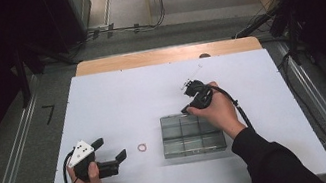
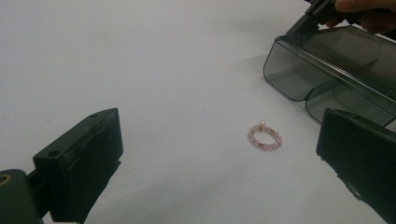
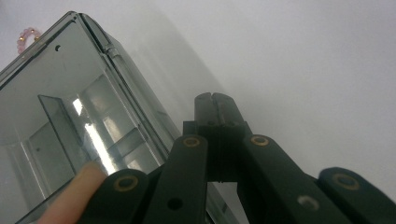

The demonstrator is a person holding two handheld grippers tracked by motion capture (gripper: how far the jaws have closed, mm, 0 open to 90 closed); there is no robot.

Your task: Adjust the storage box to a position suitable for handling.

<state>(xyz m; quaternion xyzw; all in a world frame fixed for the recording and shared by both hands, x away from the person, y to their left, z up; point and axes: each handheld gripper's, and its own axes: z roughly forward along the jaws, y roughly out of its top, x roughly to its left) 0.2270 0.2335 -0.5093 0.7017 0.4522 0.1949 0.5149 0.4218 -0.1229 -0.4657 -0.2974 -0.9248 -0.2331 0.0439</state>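
So, right gripper (image 1: 185, 109) clenched tight on nothing, jaw tips at the far-left corner of the smoky clear compartment box (image 1: 192, 133), left gripper (image 1: 110, 150) spread wide, pink bead bracelet (image 1: 142, 147) lying between it and the box, white table (image 1: 117, 99)

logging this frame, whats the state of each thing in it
left gripper: open, jaws wide, nothing between the pads
right gripper: shut, empty, by the box's edge
clear box: lid shut, flat on the table, compartments look empty
bead ring: lying loose on the table, untouched
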